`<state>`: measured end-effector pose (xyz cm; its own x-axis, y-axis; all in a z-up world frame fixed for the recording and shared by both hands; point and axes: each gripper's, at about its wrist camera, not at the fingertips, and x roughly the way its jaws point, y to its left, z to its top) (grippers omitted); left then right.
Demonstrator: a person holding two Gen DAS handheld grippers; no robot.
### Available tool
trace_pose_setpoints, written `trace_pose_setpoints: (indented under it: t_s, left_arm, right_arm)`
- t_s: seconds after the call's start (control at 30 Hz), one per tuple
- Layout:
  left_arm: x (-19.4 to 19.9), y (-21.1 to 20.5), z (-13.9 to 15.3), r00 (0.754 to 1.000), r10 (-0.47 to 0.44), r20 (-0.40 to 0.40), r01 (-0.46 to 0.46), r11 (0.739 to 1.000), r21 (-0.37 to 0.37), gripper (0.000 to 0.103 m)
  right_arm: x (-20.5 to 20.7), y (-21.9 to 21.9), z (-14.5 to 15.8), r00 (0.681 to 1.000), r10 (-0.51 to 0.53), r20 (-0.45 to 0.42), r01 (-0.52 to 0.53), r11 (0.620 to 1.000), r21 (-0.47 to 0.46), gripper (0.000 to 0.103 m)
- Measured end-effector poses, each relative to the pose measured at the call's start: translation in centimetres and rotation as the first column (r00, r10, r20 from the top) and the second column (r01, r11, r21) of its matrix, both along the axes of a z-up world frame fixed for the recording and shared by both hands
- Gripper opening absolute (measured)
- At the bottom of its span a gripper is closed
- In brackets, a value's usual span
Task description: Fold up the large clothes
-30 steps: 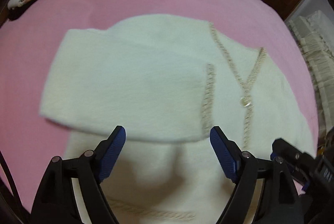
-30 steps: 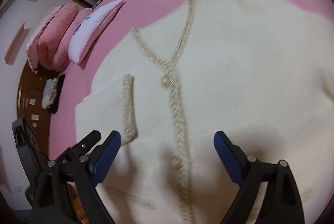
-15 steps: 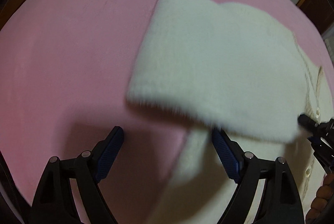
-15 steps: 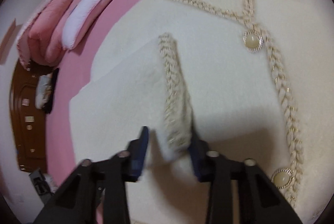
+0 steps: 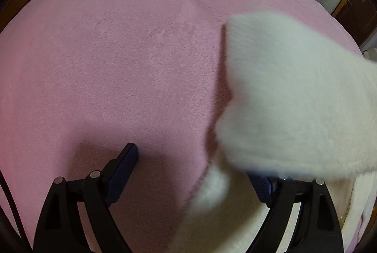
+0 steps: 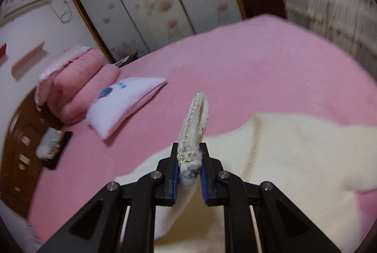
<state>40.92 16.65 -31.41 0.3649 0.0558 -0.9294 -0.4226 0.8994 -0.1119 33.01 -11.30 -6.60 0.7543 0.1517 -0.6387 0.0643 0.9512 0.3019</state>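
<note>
While lifted, cuff (image 6: 193, 132) between jaws

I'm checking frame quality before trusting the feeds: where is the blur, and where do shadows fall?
Left wrist view: the lifted cream sleeve is smeared by motion, while the pink bedspread stays fairly sharp; a dark shadow lies ahead of the left gripper. Right wrist view: the whole background is blurred, worst at the right edge; the braided cuff in the right gripper stays crisp.
</note>
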Motion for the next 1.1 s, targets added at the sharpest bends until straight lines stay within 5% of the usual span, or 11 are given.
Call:
trace_pose_setpoints:
  t_s: [0.17,0.33,0.47,0.57,0.73,0.83,0.87,0.9,0.97,1.1]
  left_arm:
    - [-0.7,0.6,0.0,0.999,-0.044,-0.004,0.045,0.998,0.041,0.09]
    - [-0.6,0.4,0.0,0.999,-0.048,0.008,0.048,0.999,0.024,0.09]
    - [-3.2,1.4,0.9,1.0,-0.027,0.004,0.027,1.0,0.009,0.09]
    - [-4.0,0.5,2.6,0.998,-0.057,-0.008,0.057,0.991,0.124,0.09]
    - [-6.4,-3.8,7.6,0.973,-0.223,0.058,0.204,0.952,0.228,0.09]
    - [-5.6,-6.6,9.0,0.933,-0.345,0.101,0.333,0.936,0.117,0.086]
    - [-4.9,-7.3,8.4,0.921,-0.372,0.112,0.367,0.928,0.067,0.075]
    - [-4.1,-8.1,8.2,0.914,-0.389,0.112,0.388,0.921,0.032,0.052]
    - [-1.3,-9.4,5.7,0.916,-0.4,0.03,0.4,0.916,0.012,0.016]
    - [1.6,-8.1,1.2,0.947,-0.313,-0.074,0.312,0.95,-0.032,0.009]
  right_arm:
    - [-0.1,-4.0,-6.5,0.979,-0.05,-0.198,0.026,0.992,-0.123,0.015]
    - [-1.4,-3.4,-16.9,0.909,-0.114,-0.401,-0.014,0.953,-0.301,0.017]
    - [-3.8,-3.2,-17.3,0.918,-0.158,-0.365,-0.002,0.916,-0.4,0.037]
    - [-5.7,-4.2,-15.3,0.923,-0.223,-0.315,0.075,0.905,-0.419,0.046]
    - [-6.8,-4.8,-10.9,0.96,-0.195,-0.201,0.145,0.96,-0.239,0.046]
    - [-5.7,-2.8,-11.8,0.966,-0.041,-0.256,0.027,0.998,-0.057,0.038]
    - [-5.2,-2.0,-12.4,0.965,0.01,-0.262,-0.007,1.0,0.014,0.024]
    - [-4.4,-1.0,-13.3,0.96,0.071,-0.27,-0.047,0.994,0.094,0.016]
    - [-3.1,1.8,-15.8,0.942,0.173,-0.287,-0.114,0.971,0.211,0.012]
    - [-0.7,6.1,-19.1,0.881,0.31,-0.357,-0.243,0.944,0.222,0.01]
